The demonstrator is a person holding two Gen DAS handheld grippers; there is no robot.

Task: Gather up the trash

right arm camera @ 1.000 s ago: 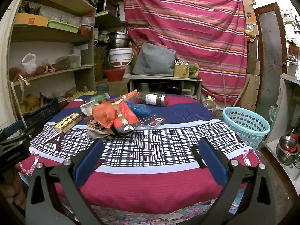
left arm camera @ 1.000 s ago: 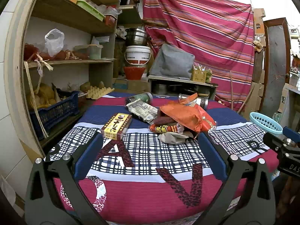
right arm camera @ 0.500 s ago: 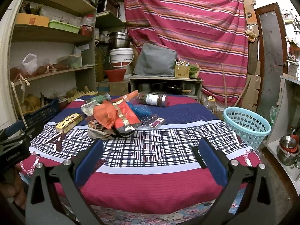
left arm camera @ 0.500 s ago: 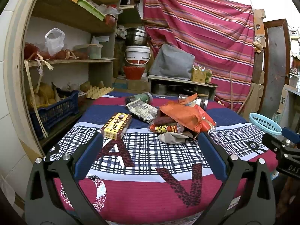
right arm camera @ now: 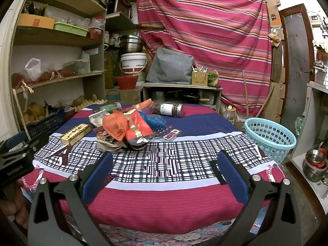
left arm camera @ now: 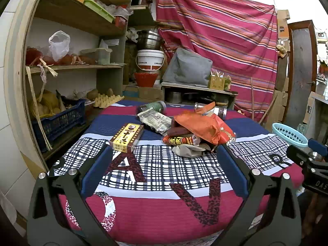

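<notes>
A heap of trash lies on the cloth-covered table: an orange plastic bag, a red snack wrapper, a yellow box, a printed packet, a blue wrapper, a small dark-red blister pack, a green jar and a brown jar. A light-blue basket stands right of the table. My left gripper is open, short of the heap. My right gripper is open too, over the checked cloth, nothing between its fingers.
Wooden shelves with bags, boxes and a blue crate line the left side. Behind the table stand a low cabinet, a white bucket and a striped curtain. Steel pots sit low at the right.
Barely anything has changed: both grippers stay open, and the views shift only slightly.
</notes>
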